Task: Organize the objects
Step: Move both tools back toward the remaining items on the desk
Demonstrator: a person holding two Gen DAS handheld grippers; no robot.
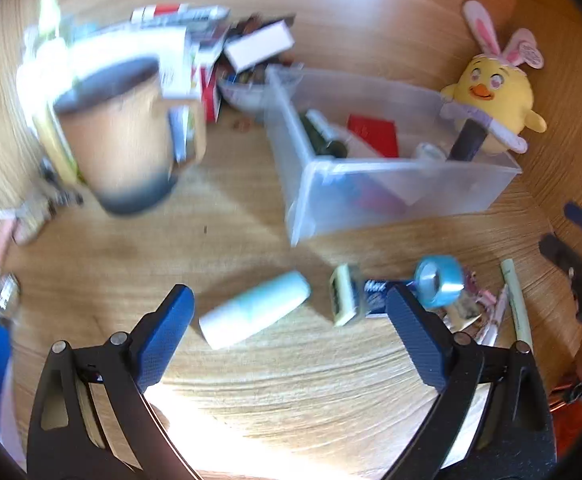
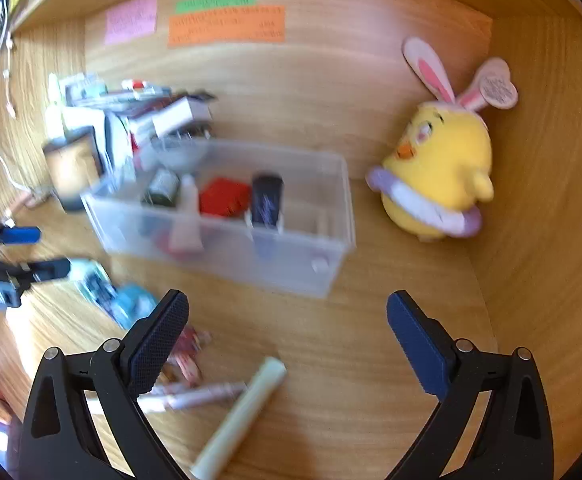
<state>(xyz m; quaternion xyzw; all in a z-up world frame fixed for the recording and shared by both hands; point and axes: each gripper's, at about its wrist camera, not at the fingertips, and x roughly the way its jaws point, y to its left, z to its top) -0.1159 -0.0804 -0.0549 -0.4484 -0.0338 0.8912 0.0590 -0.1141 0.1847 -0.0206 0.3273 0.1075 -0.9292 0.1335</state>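
A clear plastic bin (image 1: 407, 188) (image 2: 227, 236) stands on the wooden desk and holds a red item (image 1: 373, 134), a dark tube (image 1: 323, 136) and other small things. My left gripper (image 1: 289, 312) is open and empty above a pale mint tube (image 1: 255, 310), with a small cream box (image 1: 345, 294) and a roll of blue tape (image 1: 439, 280) beside it. My right gripper (image 2: 287, 320) is open and empty above a pale green stick (image 2: 243, 408) and pens (image 2: 195, 396). It also shows at the right edge of the left wrist view (image 1: 579, 276).
A yellow chick plush with bunny ears (image 1: 491, 92) (image 2: 439, 172) sits by the right wall. An orange mug (image 1: 119, 132) and a pile of boxes (image 1: 195, 44) stand at the back left. Sticky notes (image 2: 227, 24) hang on the back wall.
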